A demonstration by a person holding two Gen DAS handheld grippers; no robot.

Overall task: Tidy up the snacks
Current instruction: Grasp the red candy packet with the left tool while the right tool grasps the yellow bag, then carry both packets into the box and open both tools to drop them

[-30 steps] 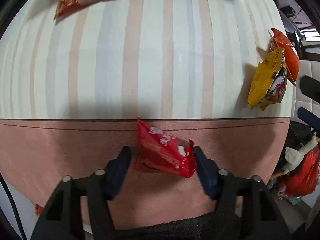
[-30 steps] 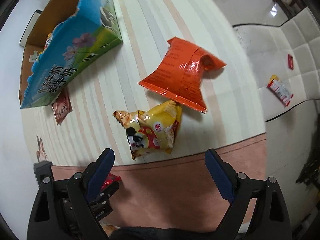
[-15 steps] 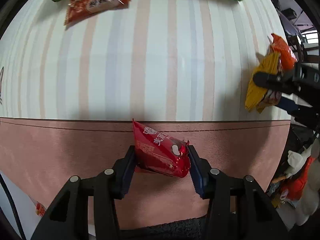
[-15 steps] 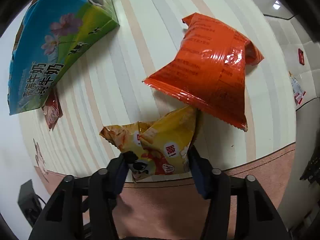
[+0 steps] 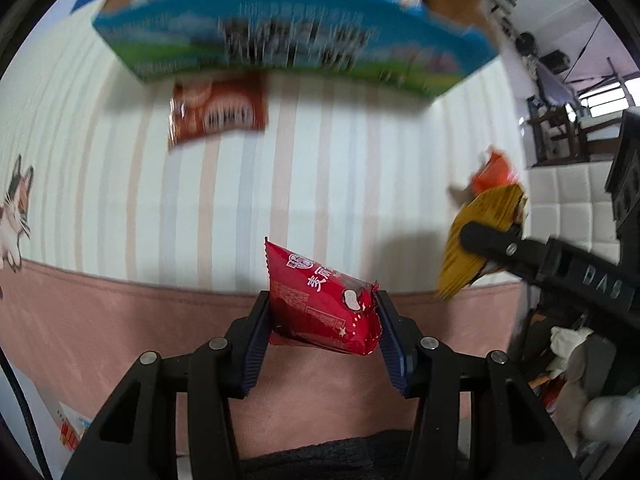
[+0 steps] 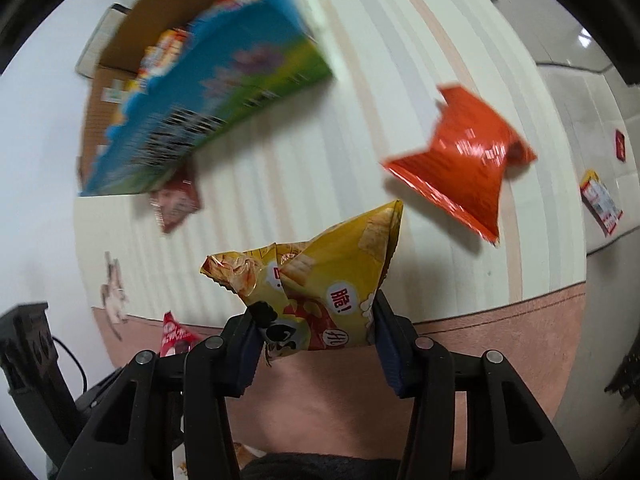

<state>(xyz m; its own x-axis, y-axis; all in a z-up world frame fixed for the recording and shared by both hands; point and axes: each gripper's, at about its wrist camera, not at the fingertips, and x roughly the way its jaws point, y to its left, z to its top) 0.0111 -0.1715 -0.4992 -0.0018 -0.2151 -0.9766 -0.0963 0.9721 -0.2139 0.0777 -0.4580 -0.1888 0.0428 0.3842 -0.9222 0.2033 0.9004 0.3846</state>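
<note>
Lifted off the cloth since a second ago, the red snack packet [image 5: 324, 308] now hangs pinched between the left gripper [image 5: 322, 320] pads, which have been closing in on its sides. From the left wrist view that means this pick is done, and the carry to the blue-and-green carton [image 5: 296, 46] at the far side of the striped tablecloth [image 5: 320, 168] looks like what's left. That carton is blurred, but I think it already has packets inside. A brown packet [image 5: 218, 114] lies just in front of it, not really in the way if the drop comes from above. Off to the right, the other tool's finger crosses a yellow bag [image 5: 478, 240], with an orange packet [image 5: 494, 168] behind it.

Over on the right wrist view, the right gripper [image 6: 316, 340] was spread wide a second ago and has just been closing; now it squeezes the yellow bag [image 6: 320, 280], which is up off the table. The orange packet [image 6: 468, 156] it was leaning against stays on the stripes, apart from it now. Two more small packets [image 6: 600, 200] sit on the white cushion at far right. Both carries head for one carton [image 6: 208, 100], so the two tools could crowd each other there.
</note>
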